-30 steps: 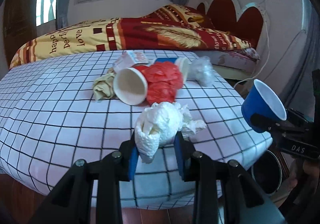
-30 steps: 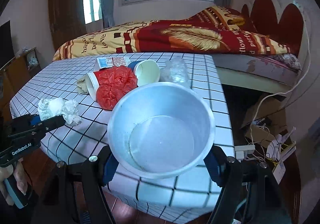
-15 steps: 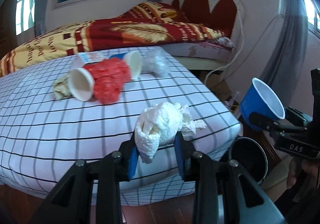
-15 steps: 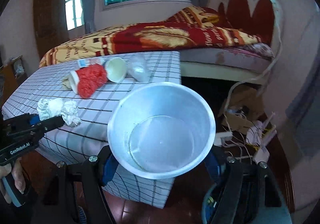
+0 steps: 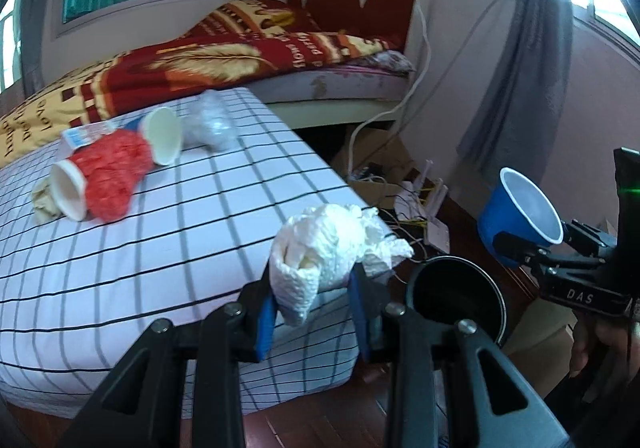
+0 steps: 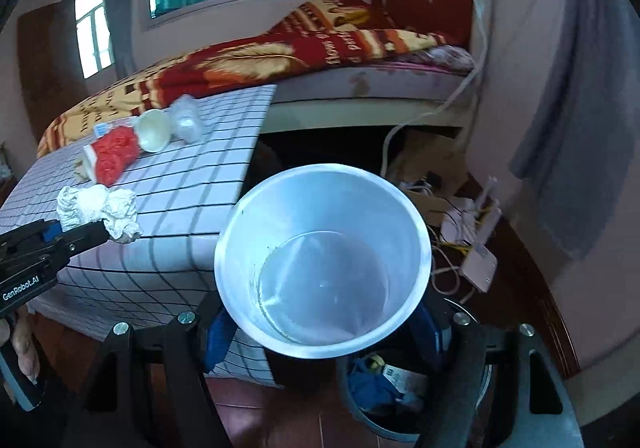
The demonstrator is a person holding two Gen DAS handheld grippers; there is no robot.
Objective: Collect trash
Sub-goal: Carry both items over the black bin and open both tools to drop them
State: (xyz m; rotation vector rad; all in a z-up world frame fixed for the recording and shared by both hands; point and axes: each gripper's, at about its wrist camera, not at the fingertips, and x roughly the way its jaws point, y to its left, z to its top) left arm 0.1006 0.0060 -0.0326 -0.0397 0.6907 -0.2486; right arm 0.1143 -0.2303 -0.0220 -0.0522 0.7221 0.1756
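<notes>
**Spotter:** What have you got in each hand?

**Me:** My left gripper (image 5: 312,312) is pinched narrow on the crumpled paper towel (image 5: 332,244); the wad bulges above the pads. My right gripper (image 6: 320,332) is spread wide around the blue cup (image 5: 520,208), mouth tilted up toward my camera, nothing inside it that I can see.

**Spotter:** And the bin?

**Me:** The trash bin (image 5: 456,296) sits on the floor past the corner of the checked table (image 5: 160,240). From my left fingers it lies just ahead and to the right, lower down. From my right, it's directly below the cup, with rubbish showing inside.

**Spotter:** So which goes first?

**Me:** I judge the right is nearer: it's already over the opening. The towel hangs over the table's edge, not yet over the bin.

**Spotter:** More left behind?

**Me:** Yes: the red bag (image 5: 116,176), two paper cups and clear plastic lie on the table, well apart from both hands.
</notes>
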